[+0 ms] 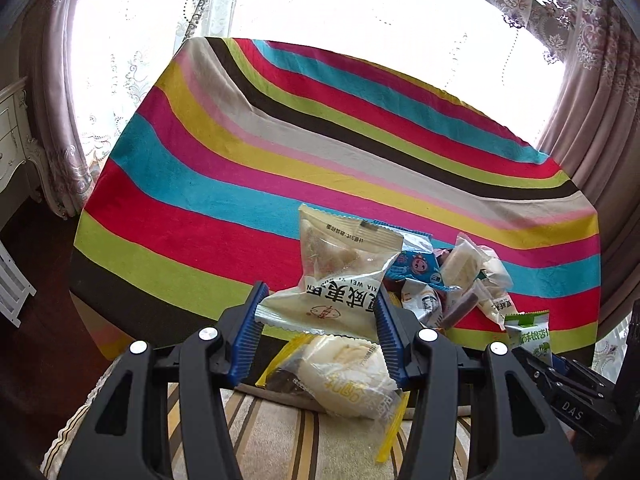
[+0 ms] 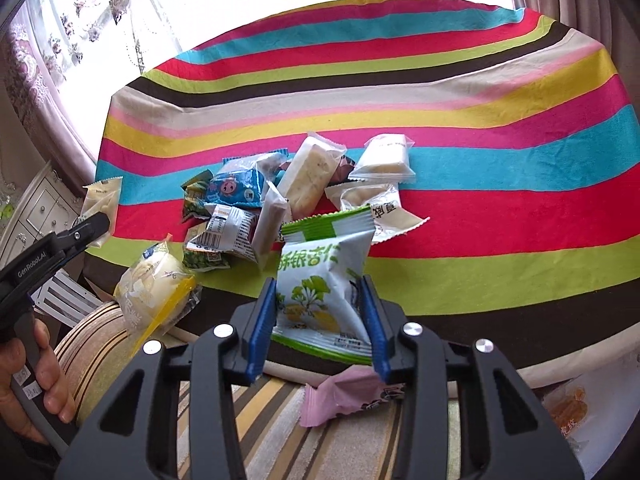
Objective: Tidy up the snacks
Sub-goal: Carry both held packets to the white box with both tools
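Note:
My left gripper (image 1: 320, 300) is shut on a clear-and-white pastry packet (image 1: 340, 272) and holds it above the near table edge. Below it a yellow-edged bun packet (image 1: 352, 376) lies at the edge, also in the right wrist view (image 2: 156, 292). My right gripper (image 2: 322, 308) is shut on a green-and-white ginkgo snack packet (image 2: 320, 276), which also shows in the left wrist view (image 1: 528, 330). A pile of several snack packets (image 2: 280, 196) lies on the striped tablecloth (image 2: 480, 120) beyond it. The left gripper (image 2: 94, 224) shows at the left with its packet (image 2: 102, 200).
A pink packet (image 2: 344, 396) lies on a striped cushion (image 2: 240, 420) below my right gripper. An orange snack on white (image 2: 572, 404) sits at the lower right. Curtains (image 1: 592, 120) and a bright window stand behind the table. A white dresser (image 1: 12, 140) stands at the left.

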